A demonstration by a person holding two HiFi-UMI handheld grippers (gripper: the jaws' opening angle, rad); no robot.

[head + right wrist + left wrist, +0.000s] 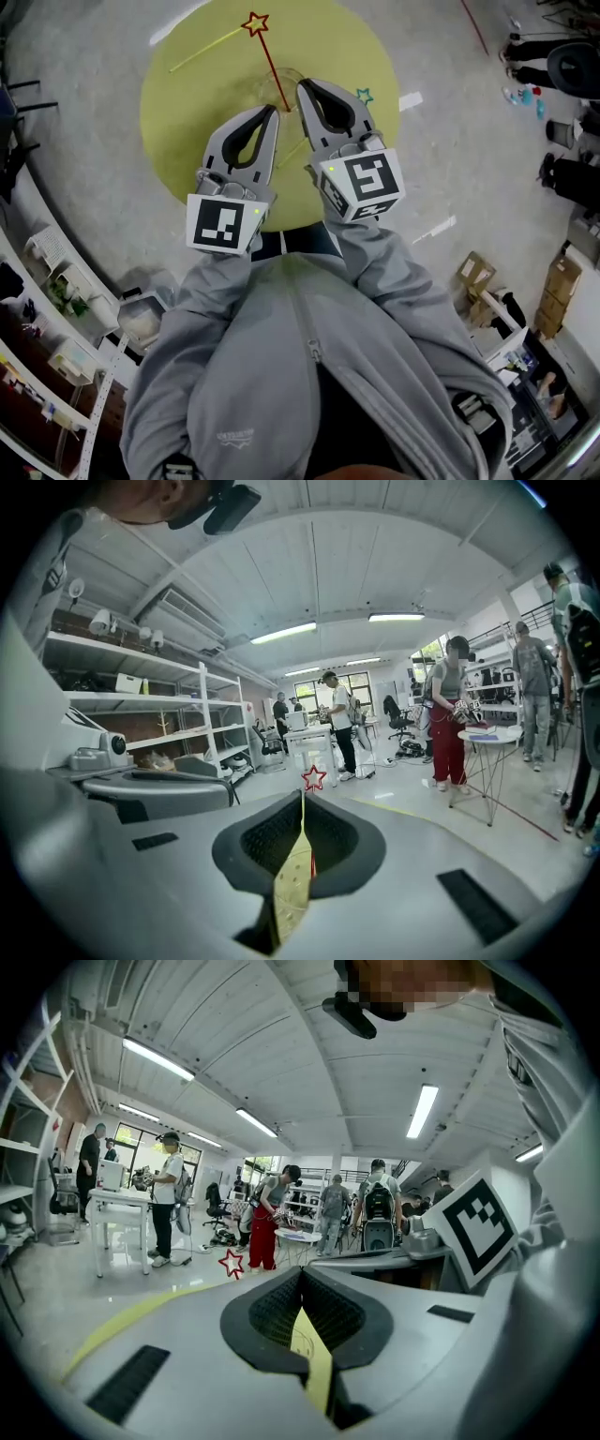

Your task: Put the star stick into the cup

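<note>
The right gripper (302,799) is closed on the stem of the red star-tipped stick (268,58), whose long axis runs out toward 11 o'clock over the round yellow worktop (178,122). A faint clear cup (272,82) seems to sit at the tips. The left gripper (302,1274), closed and empty, waits at 9 o'clock

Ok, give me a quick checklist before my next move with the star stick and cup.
1. Seeing the star stick: ok; its lower end sits between the gripper tips.
2. Grip on it: not ok; left gripper and right gripper show jaws closed, and the stick runs beside their tips.
3. Locating the cup: cannot tell; only a faint clear outline near the stick's lower end.
4. Stick already in it: cannot tell.
5. Clutter: ok; yellow stick lies apart, teal star beside the right gripper.
</note>
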